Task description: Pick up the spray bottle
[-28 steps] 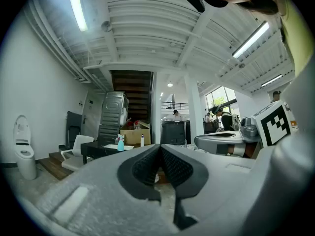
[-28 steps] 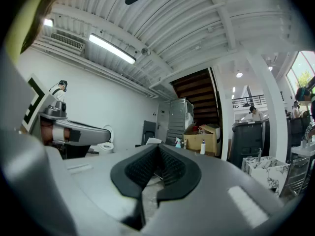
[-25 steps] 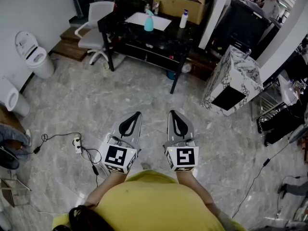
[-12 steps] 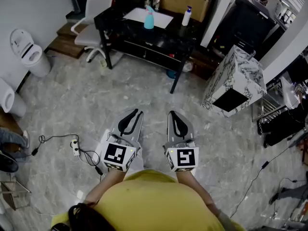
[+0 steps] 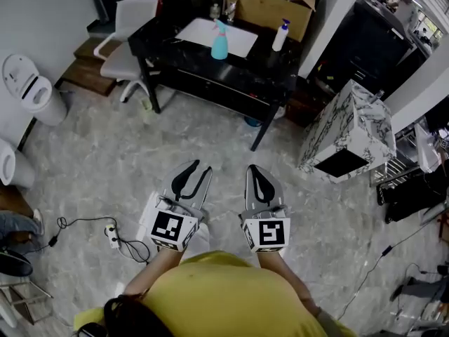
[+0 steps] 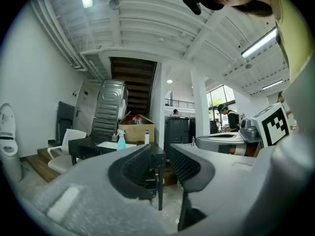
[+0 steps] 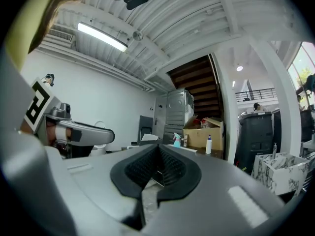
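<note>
Holding both tongs out level over the grey stone floor (image 5: 105,153), I face a black desk (image 5: 231,72) that stands well ahead of me. Far left, a white toilet (image 5: 31,90) sits by the wall, and a white chair (image 5: 130,37) stands at the desk's left end. My left tongs (image 5: 199,167) are opening, a gap showing between the ribbed pads with nothing in it. The spray bottle (image 5: 219,42), pale blue-green, stands upright on the desk, touching the edge of a white sheet (image 5: 210,34) and well apart from either pair of tongs. To its right stands a white pump bottle (image 5: 280,36), with a cardboard box (image 5: 266,5) behind. My right tongs (image 5: 253,168) are pressed together, empty. Far right, a marbled box (image 5: 351,128) rests on the floor.
</note>
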Tool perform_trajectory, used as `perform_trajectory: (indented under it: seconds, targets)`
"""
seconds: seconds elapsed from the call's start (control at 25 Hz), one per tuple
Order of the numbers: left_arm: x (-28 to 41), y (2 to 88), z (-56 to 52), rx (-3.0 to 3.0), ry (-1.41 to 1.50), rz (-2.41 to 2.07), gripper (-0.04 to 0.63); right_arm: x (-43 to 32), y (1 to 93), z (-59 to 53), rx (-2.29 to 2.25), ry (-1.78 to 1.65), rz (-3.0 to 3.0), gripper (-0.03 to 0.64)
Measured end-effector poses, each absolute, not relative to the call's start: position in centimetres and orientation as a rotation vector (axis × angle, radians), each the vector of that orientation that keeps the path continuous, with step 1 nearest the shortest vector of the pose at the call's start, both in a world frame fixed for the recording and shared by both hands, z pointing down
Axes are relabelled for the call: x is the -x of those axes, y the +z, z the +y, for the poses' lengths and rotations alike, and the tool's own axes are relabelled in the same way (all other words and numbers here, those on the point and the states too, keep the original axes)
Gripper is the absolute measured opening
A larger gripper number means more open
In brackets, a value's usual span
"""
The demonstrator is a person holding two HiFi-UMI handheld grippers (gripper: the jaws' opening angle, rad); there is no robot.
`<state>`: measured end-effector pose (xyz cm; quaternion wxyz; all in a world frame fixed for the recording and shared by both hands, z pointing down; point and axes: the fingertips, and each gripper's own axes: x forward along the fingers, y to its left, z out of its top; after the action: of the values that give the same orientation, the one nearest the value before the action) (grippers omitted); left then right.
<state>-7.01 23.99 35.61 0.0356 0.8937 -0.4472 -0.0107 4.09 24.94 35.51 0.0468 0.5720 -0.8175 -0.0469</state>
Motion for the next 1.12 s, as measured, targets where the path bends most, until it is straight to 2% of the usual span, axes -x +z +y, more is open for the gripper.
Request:
perform_trajectory:
  seconds: [0.48, 1.12]
  targets:
    - [8.7, 36.7, 11.0, -2.769, -0.028, -1.285, 0.138, -1.7, 36.2, 12.3, -1.774, -0.157, -2.444, 0.000]
    - [10.0, 37.2, 5.2, -2.746, -0.067, -1.252, 0.158, -1.0, 36.3, 6.9, -1.769, -0.158, -2.400, 0.000]
